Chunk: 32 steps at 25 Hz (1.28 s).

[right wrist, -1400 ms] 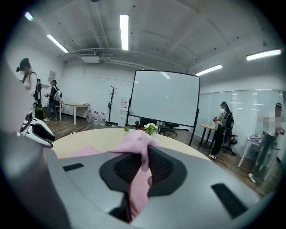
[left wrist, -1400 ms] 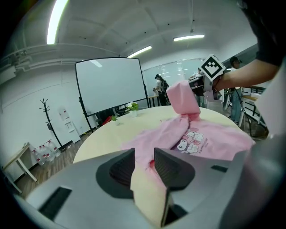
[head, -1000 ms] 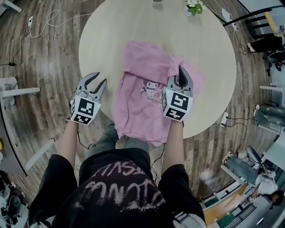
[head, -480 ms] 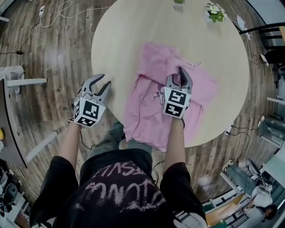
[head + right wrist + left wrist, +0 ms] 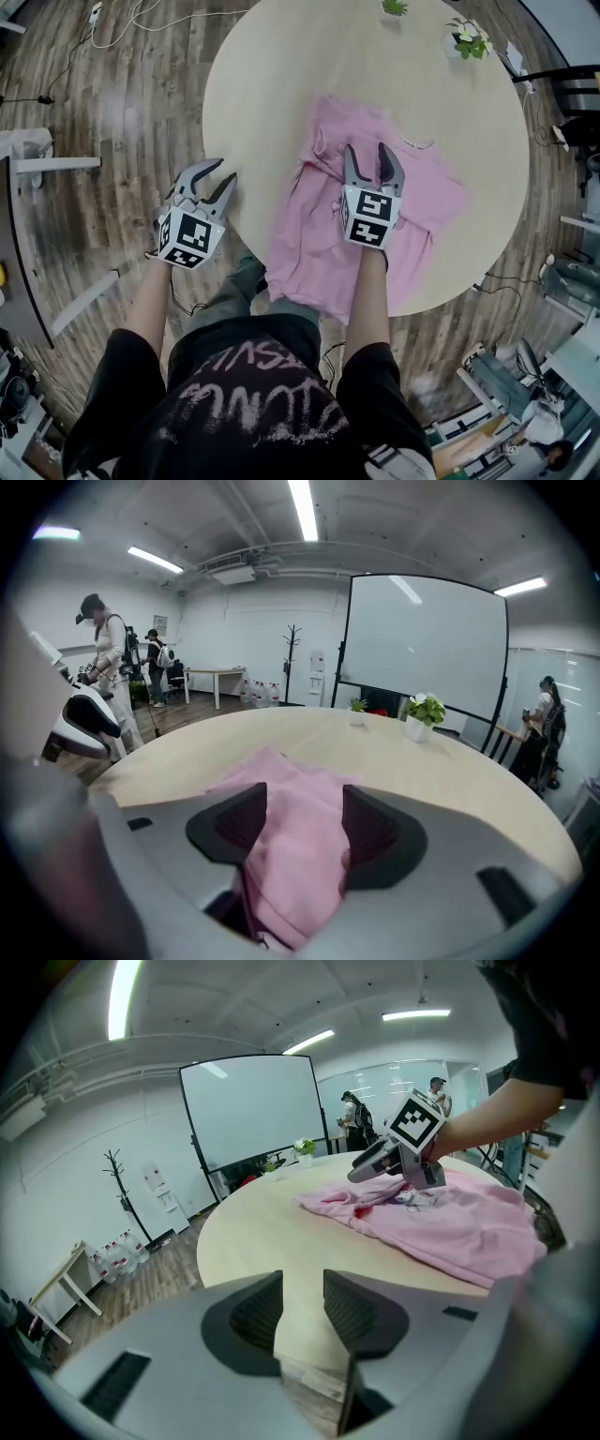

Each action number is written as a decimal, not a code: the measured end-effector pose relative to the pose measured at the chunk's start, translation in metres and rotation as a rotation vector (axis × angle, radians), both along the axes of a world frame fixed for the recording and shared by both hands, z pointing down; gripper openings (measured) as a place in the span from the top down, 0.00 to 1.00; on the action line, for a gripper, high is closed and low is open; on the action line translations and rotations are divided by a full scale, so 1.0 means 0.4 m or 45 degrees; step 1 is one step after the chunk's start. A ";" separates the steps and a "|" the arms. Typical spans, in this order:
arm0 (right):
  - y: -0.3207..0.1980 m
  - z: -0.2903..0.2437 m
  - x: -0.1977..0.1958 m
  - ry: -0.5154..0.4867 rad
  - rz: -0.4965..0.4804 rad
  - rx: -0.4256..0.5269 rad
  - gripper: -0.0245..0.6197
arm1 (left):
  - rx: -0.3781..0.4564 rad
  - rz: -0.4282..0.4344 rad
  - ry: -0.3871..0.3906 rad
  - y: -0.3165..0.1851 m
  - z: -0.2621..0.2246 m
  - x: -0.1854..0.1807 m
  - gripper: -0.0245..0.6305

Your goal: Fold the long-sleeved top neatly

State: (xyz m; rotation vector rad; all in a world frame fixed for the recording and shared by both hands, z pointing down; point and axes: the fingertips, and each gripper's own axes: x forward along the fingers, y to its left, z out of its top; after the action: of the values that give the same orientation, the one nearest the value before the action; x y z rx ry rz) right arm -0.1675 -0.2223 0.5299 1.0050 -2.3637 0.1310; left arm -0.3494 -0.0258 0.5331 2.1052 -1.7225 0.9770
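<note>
The pink long-sleeved top [image 5: 314, 262] lies rumpled on the round beige table [image 5: 281, 84], its hem hanging over the near edge. My right gripper [image 5: 367, 155] hovers over the top's middle. Its jaws have just been opening and now stand wide. Pink cloth [image 5: 291, 855] lies loose between and under them, with no pad pressing on it. My left gripper [image 5: 218, 174] is open at the table's left rim, off the top, with nothing between its jaws. The left gripper view shows the top [image 5: 459, 1227] to the right with the right gripper [image 5: 380, 1162] on it.
Two small potted plants [image 5: 469, 37] [image 5: 394, 7] stand at the table's far edge. Cables [image 5: 141, 23] run over the wooden floor on the left. A whiteboard [image 5: 253, 1110] and people [image 5: 103, 658] stand farther back in the room.
My right gripper, shut on a fold of pink cloth before, has come down onto the top and opened, letting the cloth go. The top's right side now lies spread out. The left gripper shifted slightly.
</note>
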 end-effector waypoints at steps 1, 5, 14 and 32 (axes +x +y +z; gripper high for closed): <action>0.004 0.000 -0.008 -0.007 -0.005 -0.002 0.56 | 0.000 0.001 0.002 0.001 0.000 -0.001 0.74; 0.010 -0.016 -0.022 -0.022 -0.001 0.003 0.61 | 0.008 0.018 0.021 -0.005 -0.004 -0.005 0.74; 0.067 -0.138 0.092 -0.012 0.126 0.102 0.76 | 0.064 0.160 0.134 -0.017 -0.024 0.084 0.74; 0.328 -0.213 0.454 -0.030 0.221 0.182 0.95 | 0.162 0.204 0.144 0.086 -0.101 0.327 0.95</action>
State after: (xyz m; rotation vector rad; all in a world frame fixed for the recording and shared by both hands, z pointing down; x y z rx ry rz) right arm 0.0139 -0.0909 0.4446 1.2834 -2.3311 0.0393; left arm -0.2185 0.0086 0.4927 2.3607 -1.6213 0.7900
